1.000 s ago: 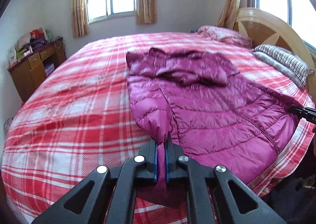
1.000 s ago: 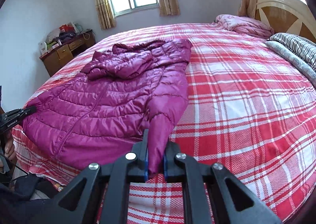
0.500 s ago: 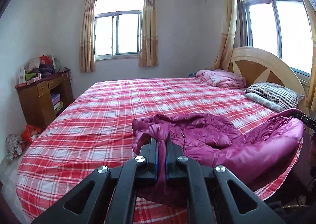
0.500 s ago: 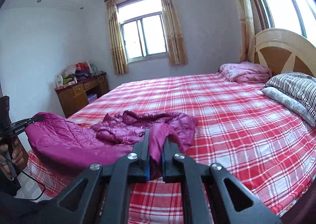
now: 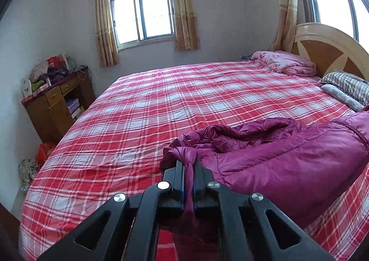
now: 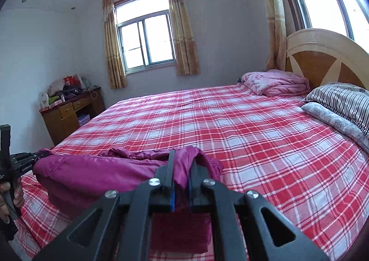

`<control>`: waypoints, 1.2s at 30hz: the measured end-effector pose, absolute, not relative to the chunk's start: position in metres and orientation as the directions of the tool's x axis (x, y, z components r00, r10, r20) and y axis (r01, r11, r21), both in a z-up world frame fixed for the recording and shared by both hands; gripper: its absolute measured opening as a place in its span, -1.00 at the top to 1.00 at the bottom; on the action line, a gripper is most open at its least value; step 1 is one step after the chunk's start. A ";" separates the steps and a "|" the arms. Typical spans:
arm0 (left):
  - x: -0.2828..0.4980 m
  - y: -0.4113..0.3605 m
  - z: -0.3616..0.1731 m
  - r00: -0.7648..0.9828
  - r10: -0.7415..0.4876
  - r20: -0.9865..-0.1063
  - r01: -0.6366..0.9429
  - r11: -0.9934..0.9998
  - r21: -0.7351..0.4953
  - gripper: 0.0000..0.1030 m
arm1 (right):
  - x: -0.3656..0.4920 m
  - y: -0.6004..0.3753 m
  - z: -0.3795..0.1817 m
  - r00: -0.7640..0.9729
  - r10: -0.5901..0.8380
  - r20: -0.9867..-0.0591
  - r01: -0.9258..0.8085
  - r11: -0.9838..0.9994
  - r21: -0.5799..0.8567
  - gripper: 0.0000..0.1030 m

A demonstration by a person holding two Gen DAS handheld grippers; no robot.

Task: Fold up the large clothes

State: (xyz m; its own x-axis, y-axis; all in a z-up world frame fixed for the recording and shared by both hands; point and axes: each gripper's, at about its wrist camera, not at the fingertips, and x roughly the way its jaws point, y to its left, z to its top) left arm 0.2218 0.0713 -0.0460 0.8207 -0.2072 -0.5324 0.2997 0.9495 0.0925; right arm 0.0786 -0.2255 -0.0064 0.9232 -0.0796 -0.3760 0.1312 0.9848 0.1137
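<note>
A magenta quilted puffer jacket (image 5: pixel 288 157) hangs bunched between my two grippers over the near edge of the bed (image 5: pixel 184 104). My left gripper (image 5: pixel 188 163) is shut on one corner of the jacket, with fabric pinched between its black fingers. My right gripper (image 6: pixel 182 157) is shut on the opposite corner of the jacket (image 6: pixel 96 171). The far part of the garment lies crumpled on the red plaid bedspread. In the right wrist view the left gripper (image 6: pixel 25 160) and the hand holding it show at the left edge.
A pink folded blanket (image 5: pixel 283 61) and striped pillows (image 5: pixel 346 86) lie by the wooden headboard (image 5: pixel 322 51). A cluttered wooden desk (image 5: pixel 57 102) stands at the left wall. Bags (image 5: pixel 34 159) sit on the floor beside the bed.
Both grippers rose and pulled back with the jacket's corners. The jacket, flat on the bed a second ago, is now lifted and bunched near the bed's near edge.
</note>
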 end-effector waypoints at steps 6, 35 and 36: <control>0.272 0.058 -0.066 0.798 -0.187 -0.572 0.290 0.952 0.094 0.84 | 0.132 -0.243 -0.030 0.891 -0.096 -0.445 0.158 0.982 0.105 0.83; 0.308 -0.024 -0.103 0.910 0.026 -0.414 0.118 0.940 0.319 -0.66 | 0.264 -0.264 -0.077 0.788 -0.151 -0.598 0.255 0.962 0.094 0.82; 0.316 -0.025 -0.107 0.907 0.048 -0.419 0.102 0.939 0.328 -0.66 | 0.267 -0.265 -0.078 0.788 -0.150 -0.597 0.259 0.961 0.101 0.80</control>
State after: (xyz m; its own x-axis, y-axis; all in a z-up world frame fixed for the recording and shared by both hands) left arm 0.3164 -0.0255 -0.1065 0.9070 0.0476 -0.4185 0.1020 0.9392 0.3279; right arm 0.2674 -0.2648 -0.0778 0.7877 -0.1503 -0.5975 0.2595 0.9605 0.1005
